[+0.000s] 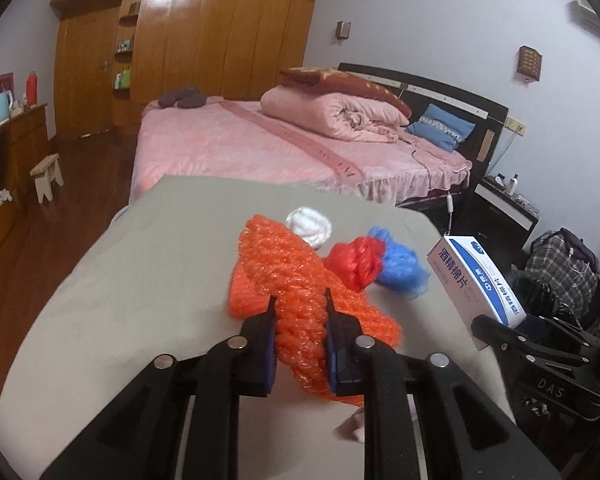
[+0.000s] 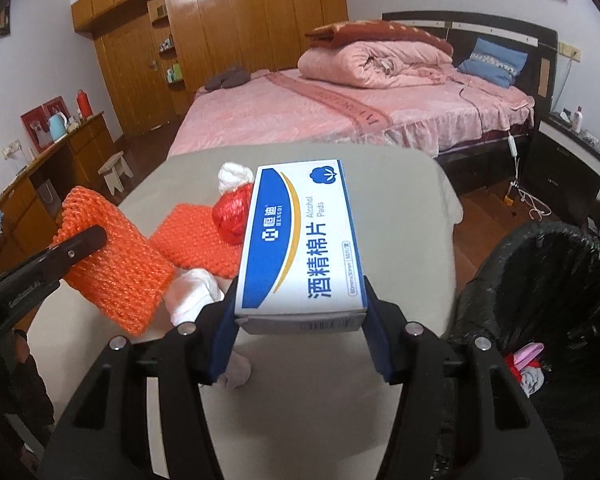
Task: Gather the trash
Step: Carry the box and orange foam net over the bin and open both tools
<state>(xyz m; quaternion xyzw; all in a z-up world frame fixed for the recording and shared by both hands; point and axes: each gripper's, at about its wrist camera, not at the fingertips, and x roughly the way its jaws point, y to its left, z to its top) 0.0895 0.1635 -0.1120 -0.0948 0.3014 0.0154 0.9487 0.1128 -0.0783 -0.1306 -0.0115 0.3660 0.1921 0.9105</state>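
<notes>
Step in hand: pickup done, carry to bin pending. Left hand-held gripper (image 1: 300, 344) pinching orange foam net (image 1: 300, 320), raised off desk (image 1: 100, 300). Right hand-held gripper (image 2: 300, 320) clamped on alcohol pad box (image 2: 300, 240), held above desk. Next move, judged: swing both loads over black-lined trash bin (image 2: 540, 280), then release. Bin visible in right wrist view only; blue wad (image 1: 400, 268) in left only.

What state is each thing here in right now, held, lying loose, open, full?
Left gripper: shut on orange foam net.
Orange foam net: pinched, lifted off table.
Right gripper: shut on box.
Box: closed, held above table.
Second orange net: lying flat on table.
Red bag: crumpled, loose on table.
Blue bag: crumpled, loose.
White wad: loose.
Bin: open, black liner, some trash inside.
</notes>
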